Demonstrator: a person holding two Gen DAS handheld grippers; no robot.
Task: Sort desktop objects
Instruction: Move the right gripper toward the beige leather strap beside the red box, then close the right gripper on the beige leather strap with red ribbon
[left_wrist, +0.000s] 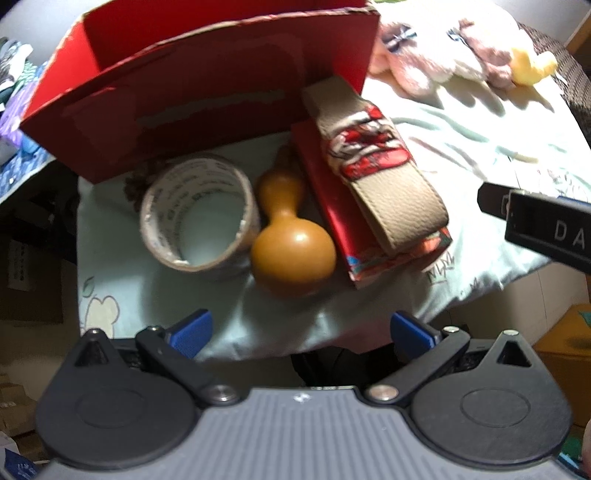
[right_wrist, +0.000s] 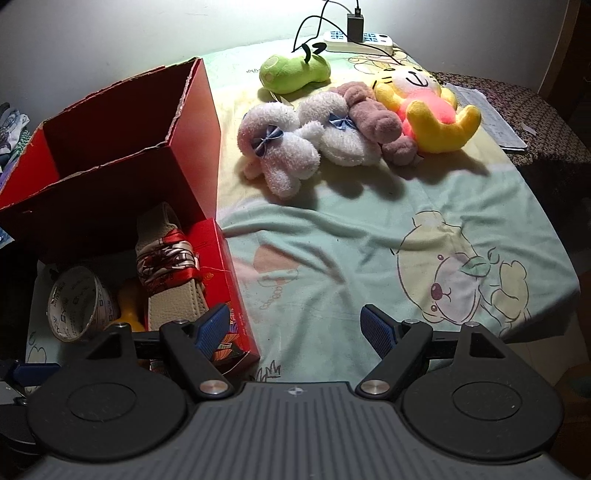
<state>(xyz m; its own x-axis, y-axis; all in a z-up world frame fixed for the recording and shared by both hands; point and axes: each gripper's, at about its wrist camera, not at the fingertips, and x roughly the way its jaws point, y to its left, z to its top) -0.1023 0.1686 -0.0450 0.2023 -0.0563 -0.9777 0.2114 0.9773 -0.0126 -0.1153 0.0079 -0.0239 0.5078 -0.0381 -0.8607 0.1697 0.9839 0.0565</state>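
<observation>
A tape roll (left_wrist: 197, 216), an orange gourd (left_wrist: 291, 240) and a beige pouch (left_wrist: 376, 162) lying on a red flat box (left_wrist: 334, 218) sit in front of an open red cardboard box (left_wrist: 207, 85). My left gripper (left_wrist: 301, 332) hangs open just short of the gourd, holding nothing. In the right wrist view the same pouch (right_wrist: 170, 266), tape roll (right_wrist: 79, 306) and red cardboard box (right_wrist: 122, 147) are at the left. My right gripper (right_wrist: 295, 328) is open over bare cloth. Several plush toys (right_wrist: 332, 136) lie further back.
A power strip (right_wrist: 358, 38) with a plugged charger lies at the far edge beside a green plush (right_wrist: 293, 70). The cloth-covered table (right_wrist: 369, 240) drops off at the right and near edges. The right gripper's body (left_wrist: 546, 221) shows at the right of the left wrist view.
</observation>
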